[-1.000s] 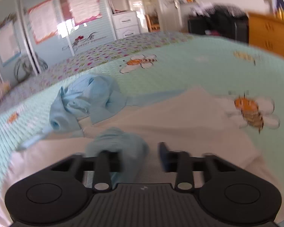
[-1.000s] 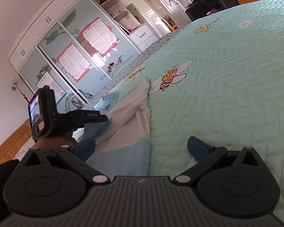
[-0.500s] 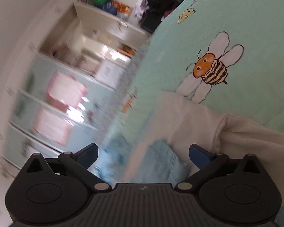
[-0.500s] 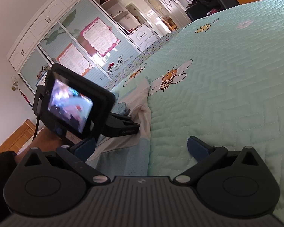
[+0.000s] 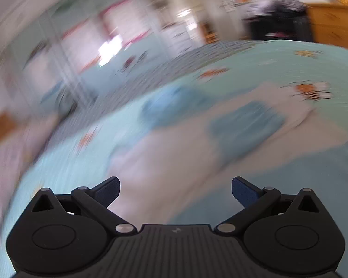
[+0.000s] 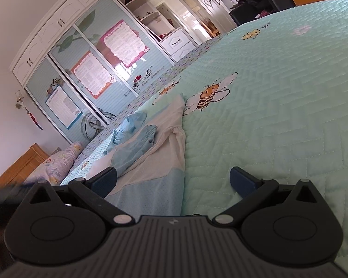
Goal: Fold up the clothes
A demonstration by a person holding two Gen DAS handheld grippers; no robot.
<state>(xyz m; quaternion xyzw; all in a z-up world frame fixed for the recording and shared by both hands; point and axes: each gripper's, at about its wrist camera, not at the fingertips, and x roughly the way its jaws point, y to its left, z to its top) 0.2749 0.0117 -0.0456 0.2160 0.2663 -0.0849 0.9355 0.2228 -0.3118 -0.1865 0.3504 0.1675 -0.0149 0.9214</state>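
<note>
Left wrist view is smeared with motion blur. The left gripper (image 5: 175, 188) has its jaws spread wide and nothing between them; a second ago they were pinched on a blue sleeve, and half a second ago they had already let go. Ahead of its fingers the white shirt (image 5: 164, 162) lies on the green bedspread (image 5: 266, 69), with a blue patch (image 5: 246, 125) ahead and to the right that was not lying there a second ago. A crumpled blue garment (image 5: 164, 106) sits farther off, ahead and slightly left; its outline is too blurred to read.

Right wrist view is sharp. The right gripper (image 6: 172, 178) is fully open and empty, as it was in both earlier pictures. The left tool, which filled the space left of its fingers half a second ago, is gone from there. Between and beyond its fingers the shirt (image 6: 160, 162) lies flat, its blue hem (image 6: 148, 197) nearest, the folded-over blue sleeve (image 6: 136, 148) resting on top, ahead and left. The bedspread (image 6: 266, 115) spreads to the right.
</note>
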